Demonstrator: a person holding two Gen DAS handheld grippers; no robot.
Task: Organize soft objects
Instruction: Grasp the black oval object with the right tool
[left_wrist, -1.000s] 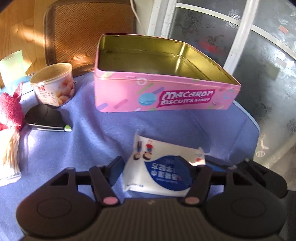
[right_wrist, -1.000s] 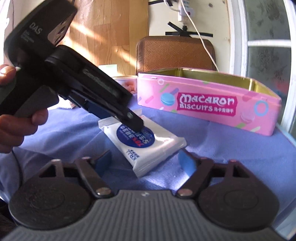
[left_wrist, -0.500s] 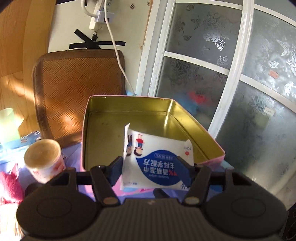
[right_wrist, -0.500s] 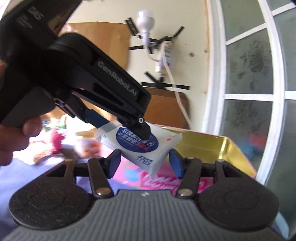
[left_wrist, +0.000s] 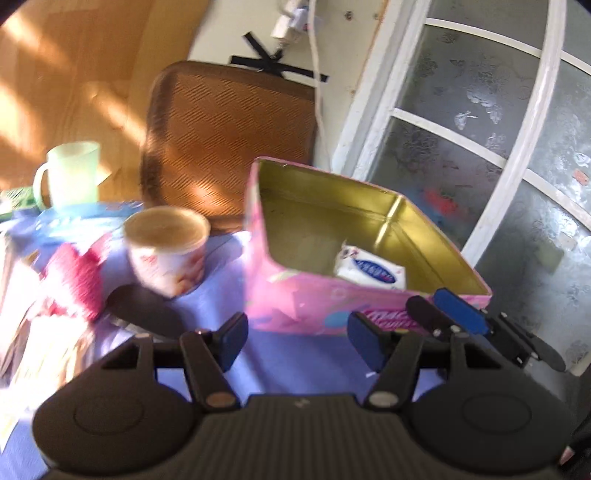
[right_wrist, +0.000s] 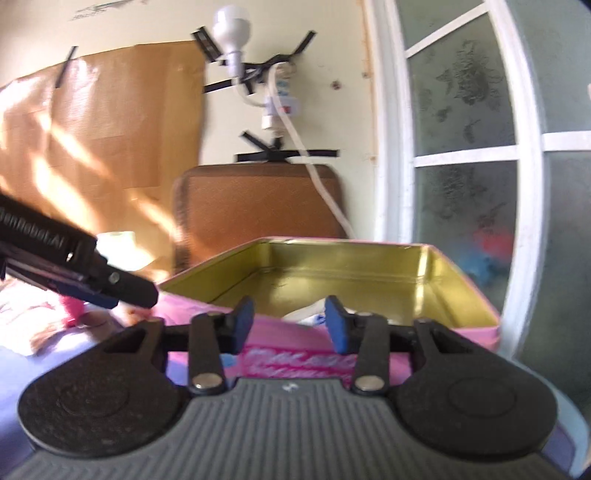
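From the left wrist camera we saw the left gripper (left_wrist: 297, 338) with its jaws spread wide and nothing between them, hovering over the purple cloth (left_wrist: 295, 354) in front of the pink tin (left_wrist: 295, 306). The tissue pack (left_wrist: 369, 271) lay inside the tin on its gold floor, close to the near wall. This view alone showed the things to the left of the tin: a paper cup (left_wrist: 166, 254), a red fluffy item (left_wrist: 75, 284) beside it, a dark flat object (left_wrist: 147, 317) below the cup, and a pale green mug (left_wrist: 72, 177) farther back. The tip of the right gripper (left_wrist: 458, 314) poked in at the right, just before the tin's corner.

From the right wrist camera we saw the right gripper (right_wrist: 290, 319) also parted and empty, level with the tin's (right_wrist: 369, 363) near wall. Here only a white sliver of the tissue pack (right_wrist: 314, 308) rose above that wall, between the fingers. The left gripper (right_wrist: 125, 288) reached in from the left edge. Only this view showed the light bulb (right_wrist: 231, 22) taped to the wall.
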